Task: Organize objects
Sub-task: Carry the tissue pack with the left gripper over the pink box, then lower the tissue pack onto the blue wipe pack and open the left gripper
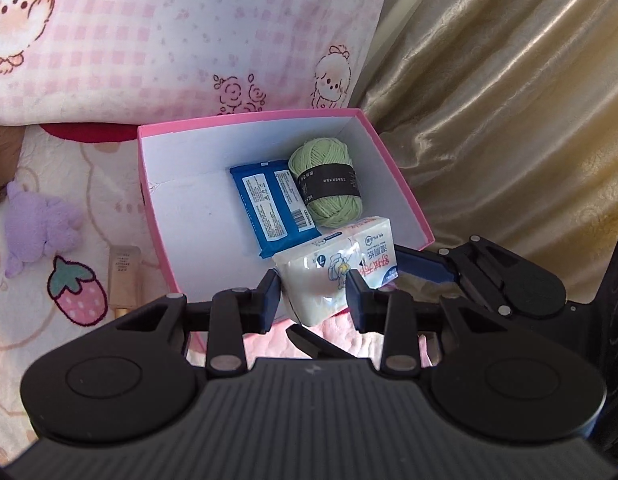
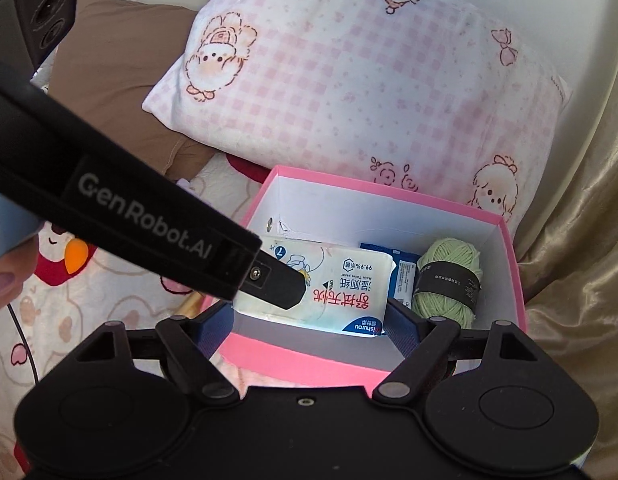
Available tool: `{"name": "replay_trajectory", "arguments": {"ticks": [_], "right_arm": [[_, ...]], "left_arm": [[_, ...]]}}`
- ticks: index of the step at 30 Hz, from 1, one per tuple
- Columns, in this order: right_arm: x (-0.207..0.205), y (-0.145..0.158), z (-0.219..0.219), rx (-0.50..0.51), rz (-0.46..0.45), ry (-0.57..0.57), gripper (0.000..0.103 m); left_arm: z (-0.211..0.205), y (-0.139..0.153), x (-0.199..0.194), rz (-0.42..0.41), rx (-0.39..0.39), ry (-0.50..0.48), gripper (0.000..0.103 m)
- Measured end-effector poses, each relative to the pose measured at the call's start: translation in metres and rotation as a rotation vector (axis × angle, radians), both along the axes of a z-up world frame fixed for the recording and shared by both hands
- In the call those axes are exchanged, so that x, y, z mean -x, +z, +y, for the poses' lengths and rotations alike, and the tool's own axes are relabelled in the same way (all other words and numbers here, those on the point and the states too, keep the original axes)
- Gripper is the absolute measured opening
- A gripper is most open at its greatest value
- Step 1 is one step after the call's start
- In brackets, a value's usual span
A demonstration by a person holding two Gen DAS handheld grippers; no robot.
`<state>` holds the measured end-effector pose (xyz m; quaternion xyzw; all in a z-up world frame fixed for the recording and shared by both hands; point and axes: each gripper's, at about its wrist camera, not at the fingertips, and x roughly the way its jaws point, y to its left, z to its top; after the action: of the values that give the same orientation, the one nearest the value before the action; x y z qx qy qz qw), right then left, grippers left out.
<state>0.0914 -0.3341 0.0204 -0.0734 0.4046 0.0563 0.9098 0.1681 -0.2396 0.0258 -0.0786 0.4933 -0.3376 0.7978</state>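
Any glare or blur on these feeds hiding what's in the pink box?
Left wrist view: sharp; sunlight shines off the curtain, while the yarn and blue pack read clearly. Right wrist view: the left hand-held gripper hides part of the wipes pack.

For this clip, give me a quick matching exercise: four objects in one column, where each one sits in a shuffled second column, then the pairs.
Things:
1. white wet-wipes pack
2. green yarn ball
3. blue packet
4. purple plush toy

Places:
A. flat on the floor of the pink box, beside the yarn
B. outside the box, on the bedspread
C. gripped between the left gripper fingers, above the box's near edge
D. in the box, against its right wall

Pairs: 1-C, 2-D, 3-A, 4-B
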Motion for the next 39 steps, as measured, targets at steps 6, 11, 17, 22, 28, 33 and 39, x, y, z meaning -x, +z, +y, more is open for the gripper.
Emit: {"name": "replay_trajectory", "arguments": {"ticks": [6, 11, 17, 22, 28, 33, 39], "right_arm": [[-0.042, -0.019, -0.029, -0.010, 0.034, 0.012, 0.084], [-0.083, -0.038, -0.047, 0.001, 0.079, 0.015, 0.081], [-0.137, -0.065, -0.072, -0.053, 0.179, 0.020, 0.083], [-0.166, -0.083, -0.084, -0.063, 0.247, 0.028, 0.085], [-0.173, -0.092, -0.092, -0.090, 0.275, 0.051, 0.084], [-0.172, -0.098, -0.092, -0.044, 0.269, 0.039, 0.079], [-0.172, -0.099, -0.093, -0.023, 0.278, 0.015, 0.071]], "left_arm": [[-0.030, -0.018, -0.040, 0.037, -0.039, 0.054, 0.033], [-0.050, -0.041, -0.077, 0.068, -0.055, 0.096, 0.034], [-0.069, -0.069, -0.114, 0.092, -0.093, 0.189, 0.034], [-0.078, -0.088, -0.132, 0.095, -0.077, 0.197, 0.033], [-0.084, -0.098, -0.138, 0.093, -0.095, 0.170, 0.033], [-0.091, -0.107, -0.141, 0.111, -0.111, 0.178, 0.032], [-0.094, -0.126, -0.148, 0.186, -0.085, 0.260, 0.032]]}}
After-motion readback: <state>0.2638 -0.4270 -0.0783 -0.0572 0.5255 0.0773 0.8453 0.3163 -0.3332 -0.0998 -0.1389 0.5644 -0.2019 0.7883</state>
